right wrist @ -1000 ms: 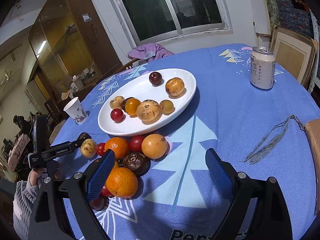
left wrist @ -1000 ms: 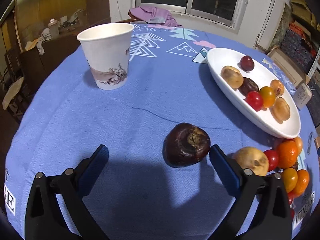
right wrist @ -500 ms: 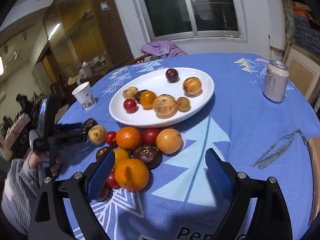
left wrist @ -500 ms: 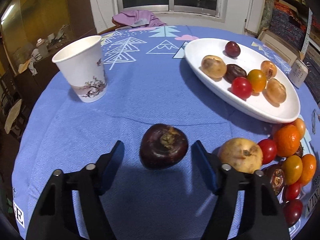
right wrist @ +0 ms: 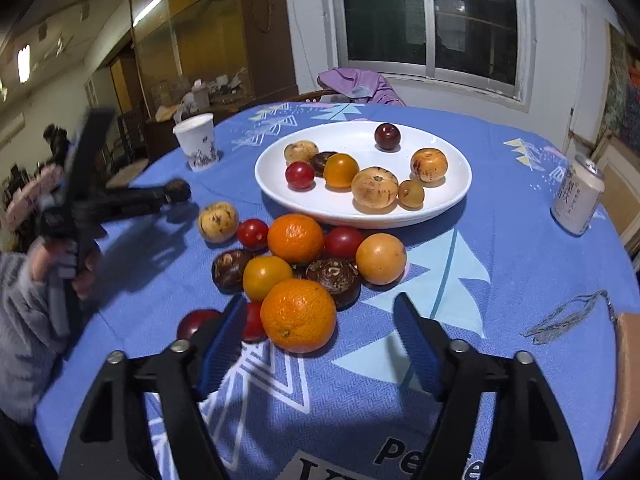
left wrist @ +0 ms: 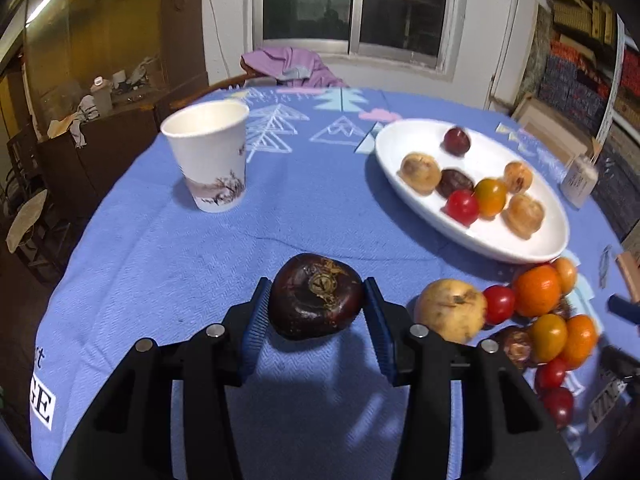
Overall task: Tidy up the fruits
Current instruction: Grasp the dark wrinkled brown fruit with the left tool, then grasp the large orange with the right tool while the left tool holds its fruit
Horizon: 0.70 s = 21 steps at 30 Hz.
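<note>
My left gripper (left wrist: pixel 316 312) is shut on a dark purple-brown fruit (left wrist: pixel 315 301), both blue pads pressed on its sides just above the blue tablecloth. It also shows from the side in the right wrist view (right wrist: pixel 176 192). A white oval plate (left wrist: pixel 516 246) holding several fruits lies to the right and beyond. A pile of loose fruits lies right of the left gripper, nearest a pale yellow one (left wrist: pixel 450 315). My right gripper (right wrist: pixel 320 332) is open, with a large orange (right wrist: pixel 298 315) of that pile just ahead between its fingers, untouched.
A white paper cup (left wrist: pixel 208 156) stands at the far left of the table. A drink can (right wrist: pixel 578 200) stands at the right. A grey cord (right wrist: pixel 568 318) and a brown object (right wrist: pixel 626 380) lie near the right edge. The table edge drops off at left.
My left gripper closed from wide open onto the dark fruit. My right gripper moved forward to the pile and narrowed its opening; the large orange now sits between its fingers.
</note>
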Tool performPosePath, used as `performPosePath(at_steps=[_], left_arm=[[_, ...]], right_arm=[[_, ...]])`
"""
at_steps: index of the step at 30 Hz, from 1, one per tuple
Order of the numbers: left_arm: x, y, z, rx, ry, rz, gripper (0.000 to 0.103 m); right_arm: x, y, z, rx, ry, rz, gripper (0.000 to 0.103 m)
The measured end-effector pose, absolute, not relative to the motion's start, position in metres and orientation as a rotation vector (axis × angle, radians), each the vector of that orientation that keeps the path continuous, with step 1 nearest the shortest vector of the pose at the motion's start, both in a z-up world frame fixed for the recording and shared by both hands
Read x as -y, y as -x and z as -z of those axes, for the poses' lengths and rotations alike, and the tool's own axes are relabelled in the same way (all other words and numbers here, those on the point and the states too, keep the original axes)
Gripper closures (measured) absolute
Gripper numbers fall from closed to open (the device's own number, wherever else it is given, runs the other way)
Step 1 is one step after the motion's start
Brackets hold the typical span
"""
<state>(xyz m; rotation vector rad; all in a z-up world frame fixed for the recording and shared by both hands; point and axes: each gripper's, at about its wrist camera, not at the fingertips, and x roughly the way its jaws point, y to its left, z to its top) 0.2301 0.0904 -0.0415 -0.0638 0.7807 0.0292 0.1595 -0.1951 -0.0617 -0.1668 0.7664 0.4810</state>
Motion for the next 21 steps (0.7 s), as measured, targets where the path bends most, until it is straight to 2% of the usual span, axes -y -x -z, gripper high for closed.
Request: performPosePath(at_steps=[4, 17, 19, 20, 21], left_arm=[[-0.085, -0.216, 0.028, -0.732, 0.073, 0.008, 0.057], [-0.065, -0.214, 0.034, -0.76, 0.042, 0.063, 0.057], [-0.064, -0.215, 0.036, -0.766, 0.041, 0.069, 0.057], [-0.063, -0.215, 0.037, -0.769, 0.039, 0.072, 0.057], [-0.063, -0.215, 0.038, -0.772, 0.036, 0.073, 0.057]], right_arm=[[0.188, -0.159, 0.073, -0.795, 0.206, -0.476, 0.039], [0.188, -0.174, 0.085, -0.848, 0.099, -0.511, 0.04], [0.188, -0.176, 0.086, -0.855, 0.078, -0.538, 0.047], [0.187, -0.175, 0.086, -0.855, 0.073, -0.555, 0.054], [0.186, -0.174, 0.085, -0.851, 0.081, -0.552, 0.055]])
